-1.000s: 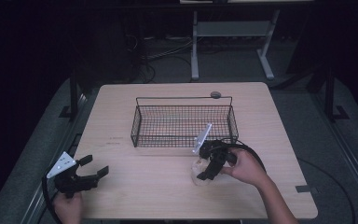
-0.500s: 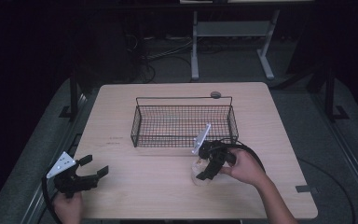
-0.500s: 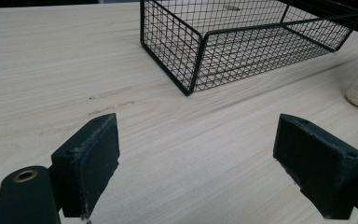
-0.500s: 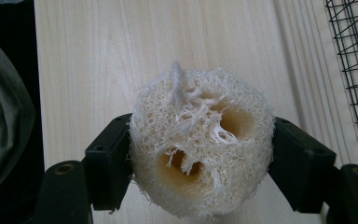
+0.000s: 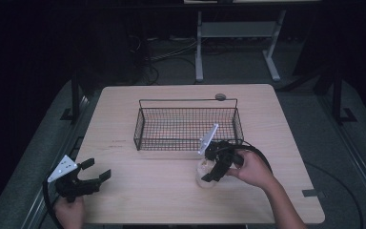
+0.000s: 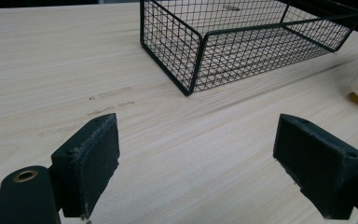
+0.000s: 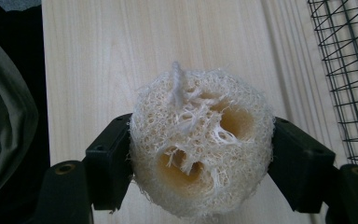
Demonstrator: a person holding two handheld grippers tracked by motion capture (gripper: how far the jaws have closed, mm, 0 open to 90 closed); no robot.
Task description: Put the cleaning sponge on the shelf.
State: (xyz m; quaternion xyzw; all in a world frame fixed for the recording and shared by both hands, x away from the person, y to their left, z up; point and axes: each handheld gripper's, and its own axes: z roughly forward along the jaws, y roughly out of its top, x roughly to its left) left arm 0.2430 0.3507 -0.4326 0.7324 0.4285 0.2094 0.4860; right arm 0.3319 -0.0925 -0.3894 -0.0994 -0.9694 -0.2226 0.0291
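Table: pale wood table [image 5: 171, 191]
Floor: grey carpet [image 5: 333, 143], cables [image 5: 167, 52]
Beyond: white metal frame [image 5: 233, 33], dim room

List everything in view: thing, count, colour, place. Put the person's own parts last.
table: one, pale wood, centre of the high view.
basket: one, black wire, on the table's far middle.
loofah: one, cream, on the table in front of the basket's right end, between the right tool's pads.
disc: one, grey, on the table behind the basket.
frame: one, white, on the floor beyond the table.
left tool: one, black with a grey plate, near left table edge, jaws open.
right tool: one, black with a grey plate, jaws have just closed on the loofah.
hands: two, one on each tool.
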